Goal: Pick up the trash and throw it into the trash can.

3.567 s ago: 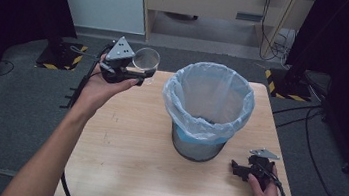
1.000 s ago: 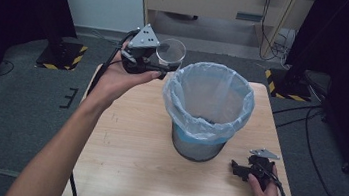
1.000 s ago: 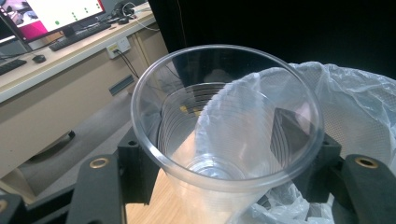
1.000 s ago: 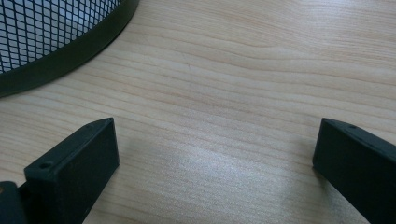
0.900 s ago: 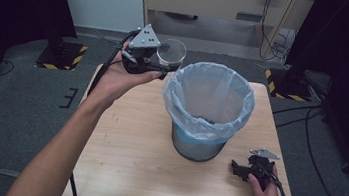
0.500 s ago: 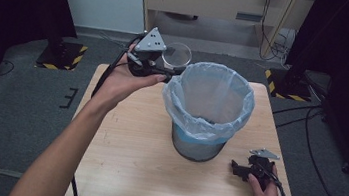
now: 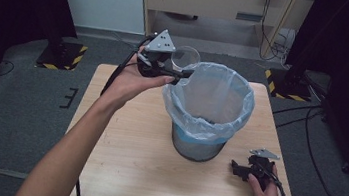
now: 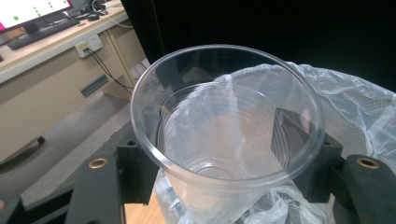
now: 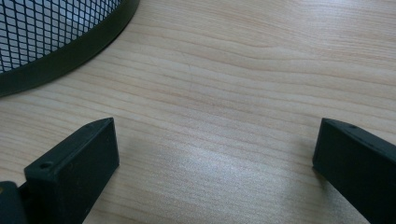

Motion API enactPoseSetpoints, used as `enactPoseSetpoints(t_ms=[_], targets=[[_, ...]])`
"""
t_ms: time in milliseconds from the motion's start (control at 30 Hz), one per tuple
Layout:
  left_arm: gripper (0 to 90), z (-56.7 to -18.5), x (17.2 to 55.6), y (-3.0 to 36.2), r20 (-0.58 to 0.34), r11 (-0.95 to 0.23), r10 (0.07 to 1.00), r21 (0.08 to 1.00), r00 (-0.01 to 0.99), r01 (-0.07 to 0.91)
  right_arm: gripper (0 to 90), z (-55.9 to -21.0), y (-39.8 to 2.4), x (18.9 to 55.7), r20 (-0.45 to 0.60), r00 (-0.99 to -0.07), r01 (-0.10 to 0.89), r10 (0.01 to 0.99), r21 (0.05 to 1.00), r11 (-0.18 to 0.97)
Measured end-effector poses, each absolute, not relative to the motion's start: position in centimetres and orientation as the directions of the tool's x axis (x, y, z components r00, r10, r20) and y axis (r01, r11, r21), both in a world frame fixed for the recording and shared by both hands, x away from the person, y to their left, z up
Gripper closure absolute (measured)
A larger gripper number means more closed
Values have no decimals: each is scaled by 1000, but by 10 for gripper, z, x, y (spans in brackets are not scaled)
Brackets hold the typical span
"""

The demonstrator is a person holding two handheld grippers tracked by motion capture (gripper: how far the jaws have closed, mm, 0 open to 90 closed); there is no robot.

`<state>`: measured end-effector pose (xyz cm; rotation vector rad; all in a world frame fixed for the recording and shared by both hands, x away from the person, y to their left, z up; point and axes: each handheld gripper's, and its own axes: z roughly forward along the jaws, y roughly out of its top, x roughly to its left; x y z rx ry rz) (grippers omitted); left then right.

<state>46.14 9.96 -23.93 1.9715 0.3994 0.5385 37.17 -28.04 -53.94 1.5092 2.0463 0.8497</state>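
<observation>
My left gripper is shut on a clear plastic cup, held in the air at the far left rim of the lined bin. In the left gripper view the cup sits upright between the two black jaws, its mouth toward the camera, with the bin's plastic liner just behind and below it. My right gripper rests on the table near the front right, beside the bin's base. In the right gripper view its jaws stand wide apart over bare wood, so the right gripper is open with nothing between them.
The mesh bin's dark base lies close to the right gripper. The wooden table has free room at its front left. Cables trail from both grippers. Beyond the table are a cabinet and floor stands.
My left hand has carried the cup to the right, from beside the table's far left corner up to the bin's rim. The right hand has stayed in place.
</observation>
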Motion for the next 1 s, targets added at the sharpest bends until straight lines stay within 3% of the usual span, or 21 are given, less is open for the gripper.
enactPoseSetpoints(t_ms=[1000], targets=[[332,-261,476,59,150,-481,424,873,893,81,4,-539,-281,372,-1,-299,672,954,709,211]])
